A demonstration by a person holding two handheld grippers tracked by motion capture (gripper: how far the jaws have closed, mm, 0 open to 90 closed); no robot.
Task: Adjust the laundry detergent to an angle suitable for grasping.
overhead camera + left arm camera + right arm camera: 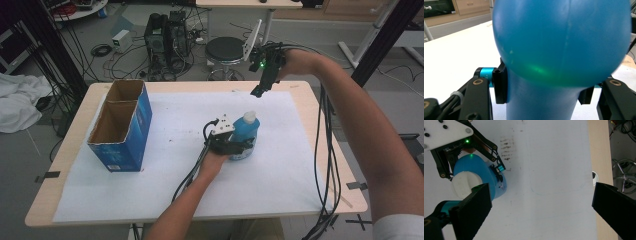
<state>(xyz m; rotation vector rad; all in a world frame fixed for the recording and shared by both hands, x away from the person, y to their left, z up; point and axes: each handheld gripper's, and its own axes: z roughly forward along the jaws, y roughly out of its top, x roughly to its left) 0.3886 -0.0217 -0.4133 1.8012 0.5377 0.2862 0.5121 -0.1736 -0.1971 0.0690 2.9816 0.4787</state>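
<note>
A blue plastic bottle (246, 131) with a white cap (249, 117) stands upright on the white sheet near the table's middle. My left gripper (241, 146) reaches in from the near side and is shut on the bottle's lower body. In the left gripper view the pads (500, 86) press on both sides of the narrow part of the bottle (561, 42). My right gripper (260, 90) hovers above the far right part of the table, open, jaws pointing down. In the right gripper view its jaws (541, 191) stand wide apart with nothing between them, and the bottle (477, 166) lies below at the left.
An open-topped blue cardboard box (122, 125) stands on the left of the table. A white paper sheet (165, 170) covers most of the wooden tabletop (320, 125). Cables trail from both grippers. A black stool (225, 50) and computer gear (167, 35) are on the floor beyond.
</note>
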